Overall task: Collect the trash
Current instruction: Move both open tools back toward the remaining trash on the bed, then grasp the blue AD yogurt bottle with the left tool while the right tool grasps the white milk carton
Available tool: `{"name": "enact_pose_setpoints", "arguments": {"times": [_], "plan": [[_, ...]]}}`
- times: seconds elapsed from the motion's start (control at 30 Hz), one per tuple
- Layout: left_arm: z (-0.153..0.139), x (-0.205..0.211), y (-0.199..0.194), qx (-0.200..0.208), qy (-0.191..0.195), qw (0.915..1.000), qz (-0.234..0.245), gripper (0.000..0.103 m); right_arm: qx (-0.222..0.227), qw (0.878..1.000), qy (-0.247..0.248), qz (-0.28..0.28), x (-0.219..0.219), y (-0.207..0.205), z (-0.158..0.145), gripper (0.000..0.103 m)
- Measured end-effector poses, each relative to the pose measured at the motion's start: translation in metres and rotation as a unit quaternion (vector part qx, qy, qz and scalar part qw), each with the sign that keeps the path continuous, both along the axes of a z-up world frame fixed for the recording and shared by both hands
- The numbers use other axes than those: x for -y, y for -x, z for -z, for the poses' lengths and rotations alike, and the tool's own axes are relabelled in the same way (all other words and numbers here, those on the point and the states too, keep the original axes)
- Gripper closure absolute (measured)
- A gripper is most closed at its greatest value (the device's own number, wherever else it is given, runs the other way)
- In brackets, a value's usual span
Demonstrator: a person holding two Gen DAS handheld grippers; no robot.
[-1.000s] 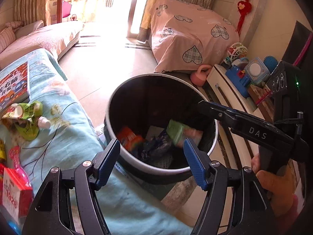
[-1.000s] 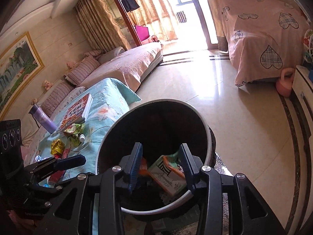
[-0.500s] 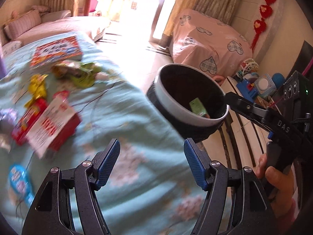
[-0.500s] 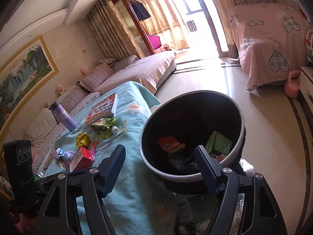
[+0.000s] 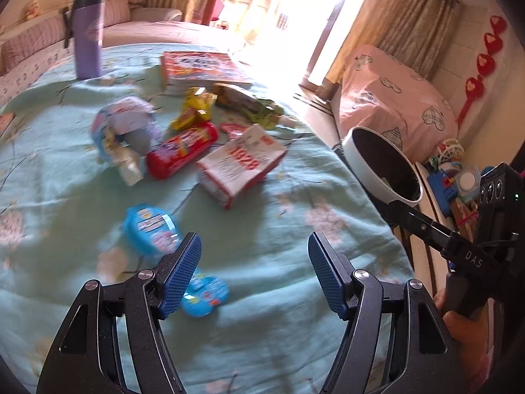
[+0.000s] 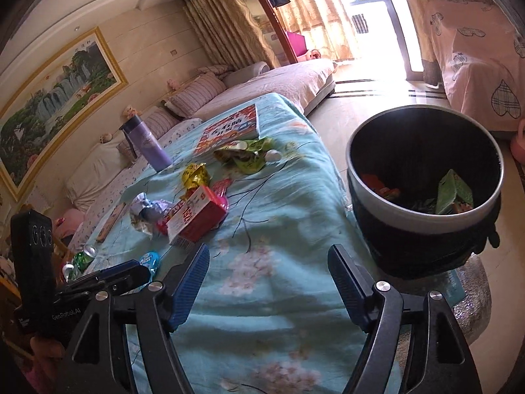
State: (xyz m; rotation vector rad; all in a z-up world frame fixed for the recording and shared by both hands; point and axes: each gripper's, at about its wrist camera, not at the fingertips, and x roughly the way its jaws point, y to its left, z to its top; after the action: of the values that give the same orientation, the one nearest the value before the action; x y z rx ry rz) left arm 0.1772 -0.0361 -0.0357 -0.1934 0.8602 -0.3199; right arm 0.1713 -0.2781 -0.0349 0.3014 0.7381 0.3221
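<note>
On the table, a light blue cloth (image 5: 269, 243) with flowers is lying, and the trash is spreading over it. Near the middle a white and red box (image 5: 241, 167) is lying, and just beside it, on the side away from the bin, a red tube (image 5: 182, 154). Behind them a yellow wrapper (image 5: 195, 110) and a green pouch (image 5: 249, 105) are resting, and further back a book (image 5: 203, 70) and a purple bottle (image 5: 88, 34), which is standing upright. A crumpled white and blue wrapper (image 5: 123, 133) is lying beside the tube. Nearer to the left gripper (image 5: 254, 277), two blue packets are lying: one (image 5: 151, 228) just before its left finger, the other (image 5: 205, 294) partly hidden behind that finger. This gripper is hanging over the cloth with its jaws standing wide apart, and nothing is between them. The right gripper (image 6: 267, 287) is also hovering over the cloth, near the table edge; its jaws are wide apart too and are holding nothing. The bin (image 6: 423, 229) is standing on the floor just beside the table, and inside it a green carton (image 6: 454, 195) and some other trash are lying. In the left view a hand (image 5: 462, 325) is holding the right gripper's handle.
</note>
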Motion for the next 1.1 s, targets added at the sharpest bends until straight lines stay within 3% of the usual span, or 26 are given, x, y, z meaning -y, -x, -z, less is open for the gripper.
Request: {"name": "enact_pose_setpoints", "arguments": {"times": [0.27,0.6,0.8,0.93,1.07,1.1], "plan": [[0.005,-0.033,0.008,-0.002,-0.01,0.9988,-0.049,0.033,-0.011,0.999,0.01,-0.03,-0.033,-0.003,0.009,0.027],[0.033,-0.033,0.004,-0.045,-0.032,0.9967,-0.059,0.032,-0.021,0.998,0.006,-0.053,-0.056,-0.019,0.02,0.027],[0.039,-0.024,0.0,-0.036,-0.062,0.996,-0.052,0.033,-0.039,0.997,-0.014,-0.07,-0.073,-0.042,0.027,0.027],[0.039,-0.032,-0.007,-0.028,-0.07,0.9957,-0.054,0.05,-0.057,0.995,-0.034,-0.069,-0.08,-0.061,0.035,0.027],[0.04,-0.045,-0.012,-0.027,-0.068,0.9958,-0.056,0.074,-0.074,0.993,-0.054,-0.07,-0.09,-0.077,0.044,0.027],[0.04,-0.048,-0.012,-0.028,-0.06,0.9963,-0.054,0.074,-0.075,0.993,-0.055,-0.072,-0.093,-0.081,0.045,0.027]]}}
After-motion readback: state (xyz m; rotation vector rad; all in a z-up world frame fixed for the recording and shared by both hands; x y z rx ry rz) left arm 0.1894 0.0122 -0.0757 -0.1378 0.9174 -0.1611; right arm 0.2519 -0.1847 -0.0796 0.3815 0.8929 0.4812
